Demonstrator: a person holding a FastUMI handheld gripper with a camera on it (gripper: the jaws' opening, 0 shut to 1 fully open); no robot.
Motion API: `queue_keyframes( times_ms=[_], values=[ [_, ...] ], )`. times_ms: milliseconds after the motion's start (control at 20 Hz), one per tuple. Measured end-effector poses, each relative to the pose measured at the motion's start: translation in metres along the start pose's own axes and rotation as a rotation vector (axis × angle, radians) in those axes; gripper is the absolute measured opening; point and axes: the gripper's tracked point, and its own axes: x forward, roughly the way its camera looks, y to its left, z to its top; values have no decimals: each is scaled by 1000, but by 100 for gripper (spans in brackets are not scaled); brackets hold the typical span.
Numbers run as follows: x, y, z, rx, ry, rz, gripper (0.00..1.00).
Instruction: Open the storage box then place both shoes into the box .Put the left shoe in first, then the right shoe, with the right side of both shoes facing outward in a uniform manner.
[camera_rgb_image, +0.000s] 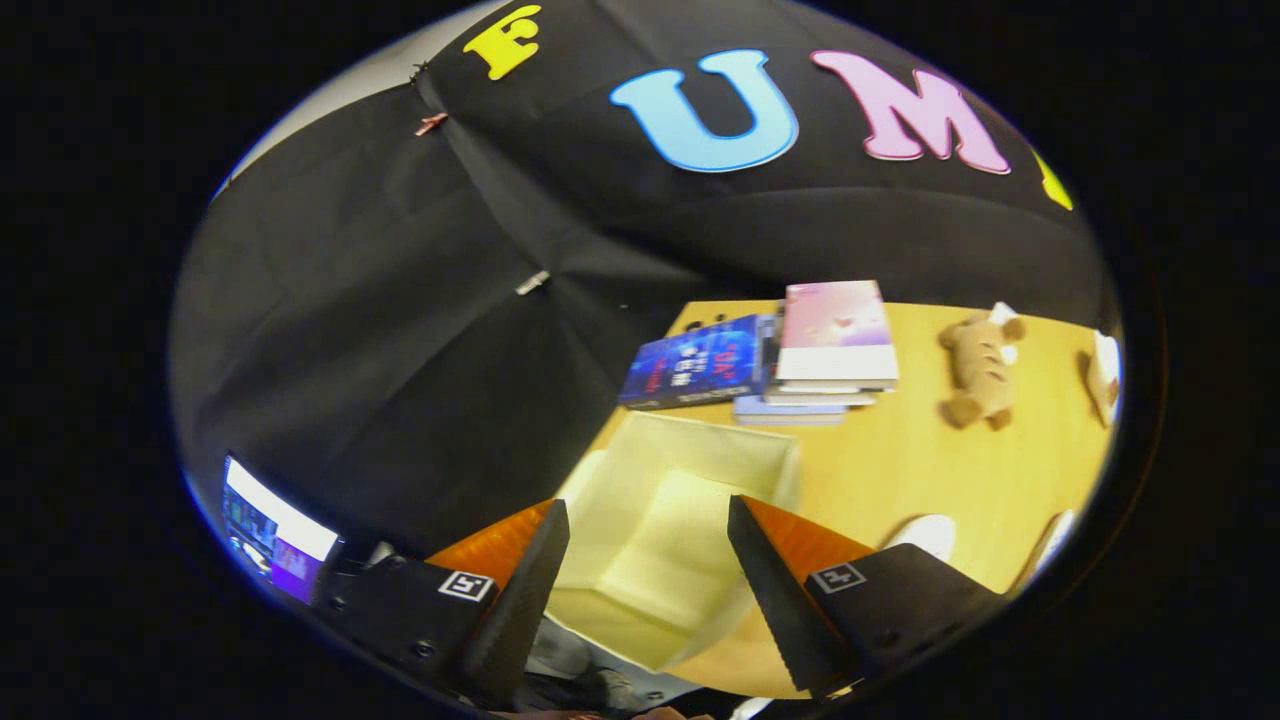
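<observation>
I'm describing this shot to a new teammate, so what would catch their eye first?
The pale storage box on the wooden table, seen between the open gripper fingers, nothing held. Beyond it lies a stack of books, with a brown teddy bear beside them and white shoes nearer the gripper.

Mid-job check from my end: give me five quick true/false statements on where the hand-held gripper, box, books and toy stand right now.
1. The hand-held gripper is open, with nothing between its fingers. True.
2. The pale storage box lies just ahead of the fingers, on the wooden table. True.
3. A shoe already sits inside the box. False: the part of its interior in view holds no shoe.
4. The stack of books lies beyond the box. True.
5. The brown plush toy sits on top of the books. False: it lies on the table beside them, apart.
</observation>
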Motion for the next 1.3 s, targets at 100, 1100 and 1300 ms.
queue_keyframes(
  times_ms=[100,1100,1300],
  values=[
    [-18,-47,-14,-16,-2,-102,99],
    [5,-245,-207,-79,353,-280,98],
    [22,-242,-212,-37,377,-200,83]
  ],
)
